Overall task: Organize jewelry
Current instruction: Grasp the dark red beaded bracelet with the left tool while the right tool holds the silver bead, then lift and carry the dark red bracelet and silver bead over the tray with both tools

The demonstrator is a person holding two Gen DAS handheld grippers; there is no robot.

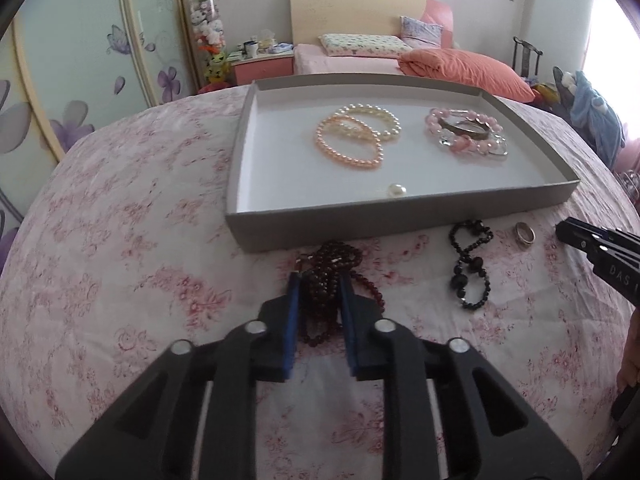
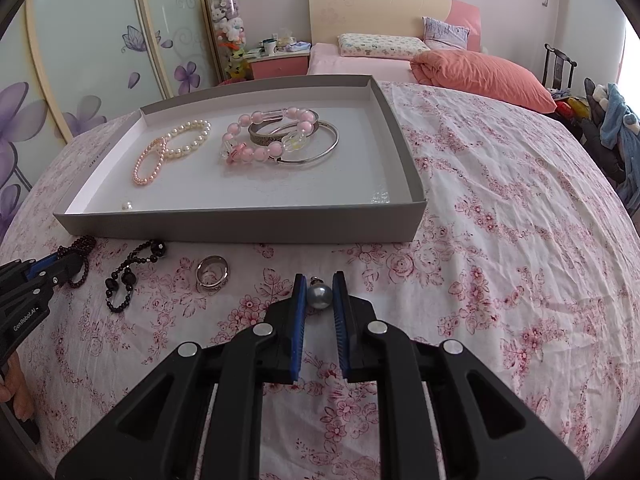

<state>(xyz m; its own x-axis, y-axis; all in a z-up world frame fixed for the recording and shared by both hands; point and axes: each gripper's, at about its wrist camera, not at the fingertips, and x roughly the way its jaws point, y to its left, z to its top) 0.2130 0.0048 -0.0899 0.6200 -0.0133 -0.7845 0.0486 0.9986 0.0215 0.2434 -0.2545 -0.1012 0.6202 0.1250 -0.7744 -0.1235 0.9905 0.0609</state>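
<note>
A grey tray (image 1: 400, 224) (image 2: 248, 230) on the floral cloth holds pearl bracelets (image 1: 352, 136) (image 2: 176, 148), pink bead bracelets with bangles (image 1: 468, 132) (image 2: 276, 136) and a loose white pearl (image 1: 397, 190) (image 2: 127, 205). My left gripper (image 1: 320, 284) (image 2: 60, 266) is closed around a dark red bead bracelet (image 1: 324, 276) in front of the tray. My right gripper (image 2: 319, 284) (image 1: 564, 232) is closed around a grey pearl pendant (image 2: 319, 296). A black bead bracelet (image 1: 472, 264) (image 2: 128, 276) and a silver ring (image 1: 525, 234) (image 2: 212, 272) lie between the grippers.
The table wears a wrinkled pink floral cloth (image 2: 500, 220). Behind it stand a bed with an orange quilt (image 2: 480, 72), a pink nightstand (image 2: 280, 64), a wardrobe with purple flowers (image 2: 80, 80) and a chair with clothes at the right (image 2: 608, 120).
</note>
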